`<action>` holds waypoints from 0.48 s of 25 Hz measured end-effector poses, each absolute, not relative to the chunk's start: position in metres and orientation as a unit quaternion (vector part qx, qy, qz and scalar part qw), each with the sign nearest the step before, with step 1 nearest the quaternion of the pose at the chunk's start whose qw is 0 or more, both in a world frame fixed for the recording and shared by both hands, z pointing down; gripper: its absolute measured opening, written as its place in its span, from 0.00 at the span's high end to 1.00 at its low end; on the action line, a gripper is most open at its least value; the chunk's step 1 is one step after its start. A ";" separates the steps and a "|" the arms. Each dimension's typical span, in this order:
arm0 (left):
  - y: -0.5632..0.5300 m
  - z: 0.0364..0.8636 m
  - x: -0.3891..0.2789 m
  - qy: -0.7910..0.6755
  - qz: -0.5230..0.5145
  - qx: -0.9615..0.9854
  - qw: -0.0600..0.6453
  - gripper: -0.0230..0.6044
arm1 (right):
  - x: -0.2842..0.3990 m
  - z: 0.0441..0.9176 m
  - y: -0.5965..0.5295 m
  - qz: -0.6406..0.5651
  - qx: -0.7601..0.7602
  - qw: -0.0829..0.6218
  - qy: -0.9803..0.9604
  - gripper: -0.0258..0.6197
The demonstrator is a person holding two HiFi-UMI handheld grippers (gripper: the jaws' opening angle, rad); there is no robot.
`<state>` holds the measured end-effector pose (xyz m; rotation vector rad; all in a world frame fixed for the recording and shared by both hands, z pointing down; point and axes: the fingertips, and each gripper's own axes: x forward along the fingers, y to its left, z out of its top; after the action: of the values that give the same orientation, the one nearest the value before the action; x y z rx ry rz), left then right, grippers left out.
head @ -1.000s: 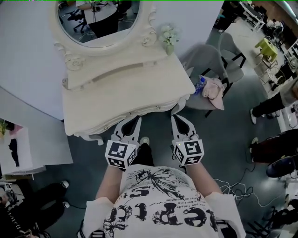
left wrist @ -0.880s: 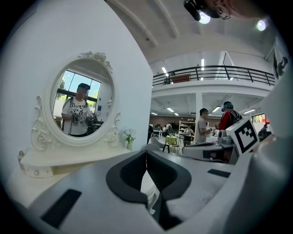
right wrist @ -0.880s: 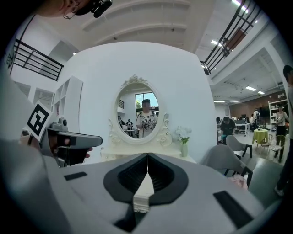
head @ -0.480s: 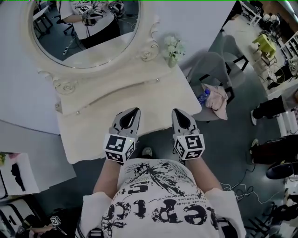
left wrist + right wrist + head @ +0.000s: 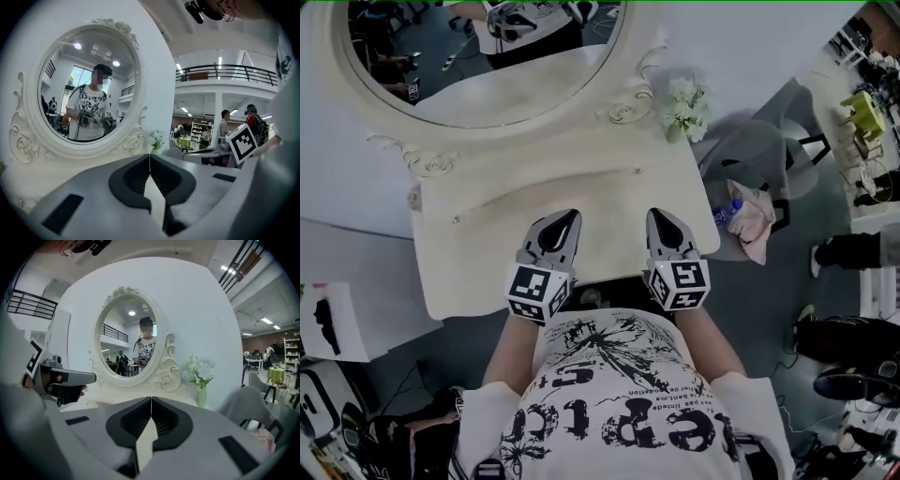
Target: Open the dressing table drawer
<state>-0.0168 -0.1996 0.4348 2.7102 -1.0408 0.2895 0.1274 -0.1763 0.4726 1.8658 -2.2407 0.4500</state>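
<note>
While the left gripper (image 5: 570, 217) and right gripper (image 5: 657, 215) hang over the cream bench (image 5: 459, 272) below its oval mirror (image 5: 478, 66), jaws together on nothing, the drawer front (under the near edge) is hidden.

Left tool (image 5: 569, 218): jaws pressed together, nothing between them, tip pointing forward and slightly down. Right tool (image 5: 657, 216): jaws closed too, empty, same heading. Tools side by side, roughly parallel, apart from each other. Marker cubes (image 5: 534, 292) face up, close to torso. Left forearm (image 5: 512, 349) and right forearm (image 5: 710, 343) bare, reaching forward from body.
</note>
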 end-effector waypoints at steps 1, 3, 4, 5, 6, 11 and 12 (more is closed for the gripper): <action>-0.206 0.438 -0.016 -0.362 0.099 0.920 0.112 0.93 | 0.129 0.477 -0.185 0.153 0.623 0.100 -0.760 0.93; -0.219 0.444 -0.015 -0.379 0.100 0.913 0.115 0.93 | 0.133 0.486 -0.202 0.156 0.611 0.111 -0.768 0.93; -0.225 0.448 -0.014 -0.388 0.098 0.908 0.120 0.93 | 0.136 0.492 -0.210 0.160 0.603 0.117 -0.772 0.93; -0.231 0.452 -0.013 -0.398 0.095 0.904 0.126 0.93 | 0.138 0.499 -0.217 0.165 0.595 0.125 -0.776 0.93; -0.237 0.457 -0.012 -0.407 0.092 0.899 0.131 0.93 | 0.140 0.508 -0.225 0.171 0.586 0.134 -0.780 0.93; -0.259 0.483 -0.004 -0.437 0.098 0.884 0.135 0.93 | 0.150 0.563 -0.261 0.211 0.544 0.173 -0.794 0.93; -0.260 0.487 -0.002 -0.438 0.102 0.883 0.136 0.93 | 0.152 0.573 -0.265 0.219 0.539 0.180 -0.793 0.93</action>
<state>-0.0024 -0.2600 0.4868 2.5563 -1.2697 0.2957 0.1521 -0.2651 0.5734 1.5227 -2.2411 0.6191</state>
